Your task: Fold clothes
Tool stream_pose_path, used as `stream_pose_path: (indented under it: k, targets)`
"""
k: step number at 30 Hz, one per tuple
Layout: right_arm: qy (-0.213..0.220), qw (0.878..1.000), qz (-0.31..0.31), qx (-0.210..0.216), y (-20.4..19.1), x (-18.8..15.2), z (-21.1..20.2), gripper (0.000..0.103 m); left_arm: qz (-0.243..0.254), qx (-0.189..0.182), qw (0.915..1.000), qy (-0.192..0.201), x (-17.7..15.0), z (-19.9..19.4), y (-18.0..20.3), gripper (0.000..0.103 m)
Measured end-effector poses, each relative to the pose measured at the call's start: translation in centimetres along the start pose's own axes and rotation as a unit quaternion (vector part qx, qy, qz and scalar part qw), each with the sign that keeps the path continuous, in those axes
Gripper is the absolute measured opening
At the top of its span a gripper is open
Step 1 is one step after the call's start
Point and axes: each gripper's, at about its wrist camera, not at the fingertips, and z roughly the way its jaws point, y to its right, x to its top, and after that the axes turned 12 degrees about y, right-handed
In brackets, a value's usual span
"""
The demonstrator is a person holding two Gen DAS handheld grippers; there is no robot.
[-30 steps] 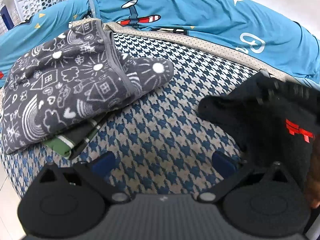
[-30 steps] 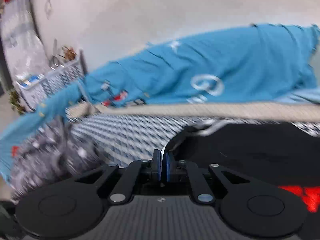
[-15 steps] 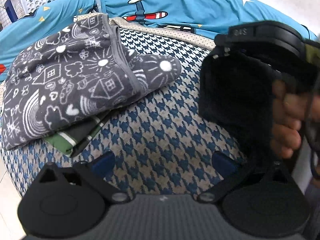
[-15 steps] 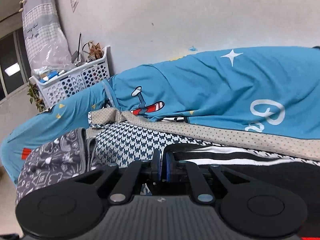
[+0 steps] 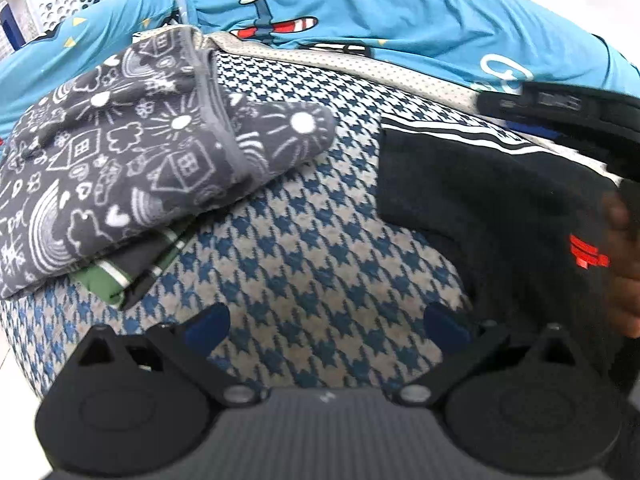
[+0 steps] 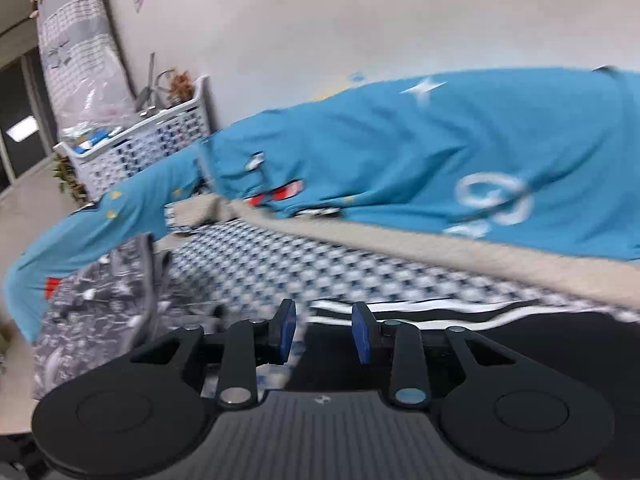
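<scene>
A black garment with white stripes along its far edge and a red logo lies folded on the right of the houndstooth cushion. My left gripper hovers open over the bare cushion, left of that garment, with nothing between its pads. My right gripper sits low over the black garment. Its jaws are opening, and the blue pads stand apart without pressing the cloth. A folded grey doodle-print garment rests at the left on top of a green striped one.
A blue bedsheet with a plane print covers the bed behind the cushion. A white laundry basket stands at the far left by the wall. A hand shows at the right edge. The cushion's front edge drops off near the left.
The right gripper, shut on the lifted black cloth half a second ago, has laid it flat on the cushion and its pads have parted. The left gripper stayed put.
</scene>
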Motion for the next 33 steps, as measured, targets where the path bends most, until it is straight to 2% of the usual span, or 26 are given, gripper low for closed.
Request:
stream_pose_path:
  k: [8,11,13,17,24,27,29,31,33]
  targets:
    - [0.012,0.994,-0.015,-0.111,8.4,1.0,-3.7,0.032,0.018,-0.014,0.9997,-0.004,-0.3,0.1,2.4,0.103]
    - [0.009,0.990,-0.007,-0.139,10.9,1.1,-4.1,0.035,0.026,-0.018,0.9995,-0.006,-0.5,0.2,3.2,0.103]
    - [0.003,0.989,-0.010,-0.149,12.0,1.0,-4.2,0.035,0.031,-0.019,0.9993,-0.008,-0.7,0.3,3.7,0.103]
    - [-0.011,0.988,-0.006,-0.157,13.5,0.3,-3.8,0.043,0.039,-0.021,0.9990,-0.011,-0.9,0.4,4.5,0.103]
    - [-0.034,0.988,-0.018,-0.152,14.3,-1.1,-2.5,0.044,0.049,-0.022,0.9984,-0.017,-1.3,0.7,5.4,0.103]
    - [-0.037,0.989,-0.024,-0.143,14.1,-1.2,-2.2,0.039,0.052,-0.023,0.9982,-0.019,-1.5,0.8,5.7,0.103]
    - [-0.038,0.989,-0.028,-0.137,13.9,-1.2,-2.0,0.023,0.054,-0.024,0.9980,-0.020,-1.6,0.9,5.8,0.103]
    - [-0.040,0.990,-0.041,-0.132,13.6,-1.1,-1.9,0.015,0.055,-0.024,0.9979,-0.021,-1.6,0.8,6.0,0.103]
    - [-0.033,0.988,-0.065,-0.138,13.1,-1.2,-2.0,0.011,0.057,-0.025,0.9979,-0.020,-1.7,0.8,6.1,0.103]
